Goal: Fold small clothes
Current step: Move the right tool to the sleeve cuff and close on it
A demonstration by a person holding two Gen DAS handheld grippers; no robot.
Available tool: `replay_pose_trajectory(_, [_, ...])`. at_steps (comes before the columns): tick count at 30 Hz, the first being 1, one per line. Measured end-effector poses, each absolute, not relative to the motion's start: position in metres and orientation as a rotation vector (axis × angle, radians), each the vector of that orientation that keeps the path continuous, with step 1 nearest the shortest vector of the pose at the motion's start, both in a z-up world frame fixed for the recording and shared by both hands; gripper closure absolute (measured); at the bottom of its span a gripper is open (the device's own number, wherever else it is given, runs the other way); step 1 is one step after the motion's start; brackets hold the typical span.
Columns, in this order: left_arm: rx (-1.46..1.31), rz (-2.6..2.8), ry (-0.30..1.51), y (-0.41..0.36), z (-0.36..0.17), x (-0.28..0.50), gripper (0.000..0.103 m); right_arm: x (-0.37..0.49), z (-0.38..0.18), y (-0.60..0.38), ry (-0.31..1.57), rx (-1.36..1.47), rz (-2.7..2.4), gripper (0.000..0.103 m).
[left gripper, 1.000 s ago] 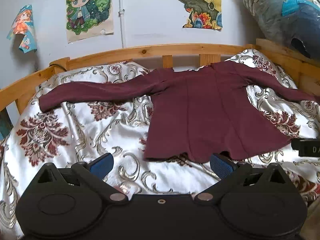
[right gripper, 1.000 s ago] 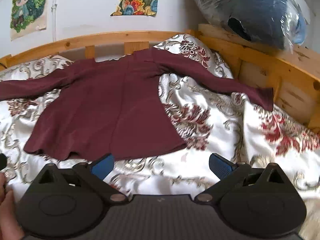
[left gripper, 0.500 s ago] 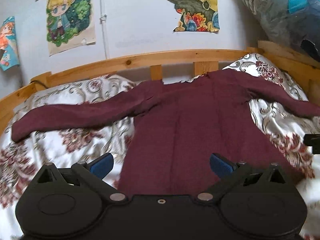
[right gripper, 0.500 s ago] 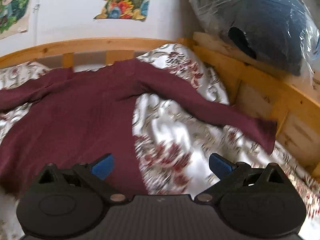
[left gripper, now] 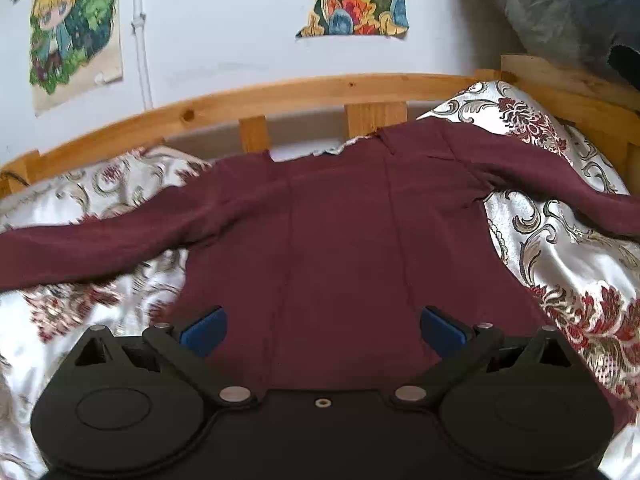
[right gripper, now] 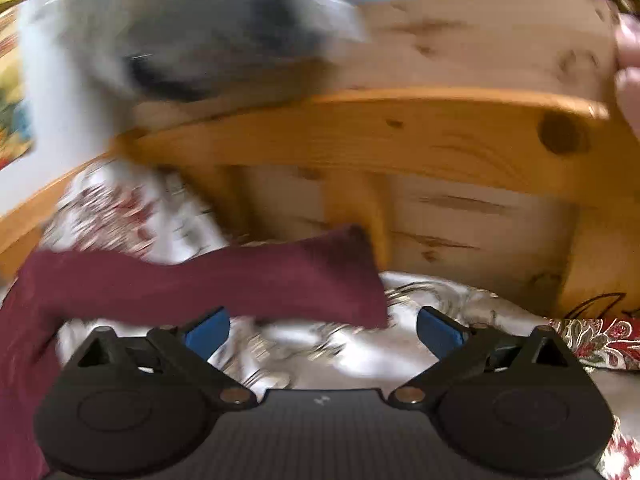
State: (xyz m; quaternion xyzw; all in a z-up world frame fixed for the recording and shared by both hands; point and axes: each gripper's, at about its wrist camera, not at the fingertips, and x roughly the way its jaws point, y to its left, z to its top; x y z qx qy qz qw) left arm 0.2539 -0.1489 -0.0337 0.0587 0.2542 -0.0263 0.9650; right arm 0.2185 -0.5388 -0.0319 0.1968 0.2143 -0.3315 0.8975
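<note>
On the patterned bedspread [left gripper: 560, 248] lies one maroon top [left gripper: 348, 240], both grippers, left gripper [left gripper: 322, 330] and right gripper [right gripper: 323, 330], wide and empty.

Wooden bed rail [right gripper: 360, 136] close ahead (blurred), bedspread [right gripper: 400, 344] open below

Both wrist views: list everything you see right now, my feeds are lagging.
Maroon long-sleeved top: one, spread flat on bed; sleeve cuff ahead of right claw.
White satin bedspread with red floral print: one, under top.
Pine bed rail: one, around bed.
Cartoon posters: at least two, on wall.
Plastic-wrapped dark bundle: one, upper right.
Left claw: open, over top's body.
Right claw: open, blurred.
</note>
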Motion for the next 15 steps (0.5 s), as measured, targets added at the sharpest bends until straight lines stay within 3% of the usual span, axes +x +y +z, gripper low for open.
replay_pose_trajectory(3, [0.084,-0.067,0.532,-0.157,-0.043,0.265,0.001,0.226,-0.040,-0.562,0.427,0.436,-0.741,0.013])
replay_pose_trajectory(5, [0.081,-0.070,0.542,-0.163,-0.047,0.271,0.001,0.231,-0.049,-0.577,0.437,0.476,-0.767,0.030])
replay_pose_trajectory(12, [0.092,-0.085,0.539,-0.176,-0.052,0.279,0.001,0.233,-0.068,-0.588,0.483,0.552,-0.711,0.073])
replay_pose_trajectory(14, [0.089,-0.090,0.536,-0.176,-0.050,0.278,0.001,0.234,-0.069,-0.585,0.476,0.558,-0.706,0.094])
replay_pose_trajectory(15, [0.088,-0.092,0.534,-0.176,-0.049,0.278,0.001,0.233,-0.069,-0.585,0.465,0.562,-0.704,0.095])
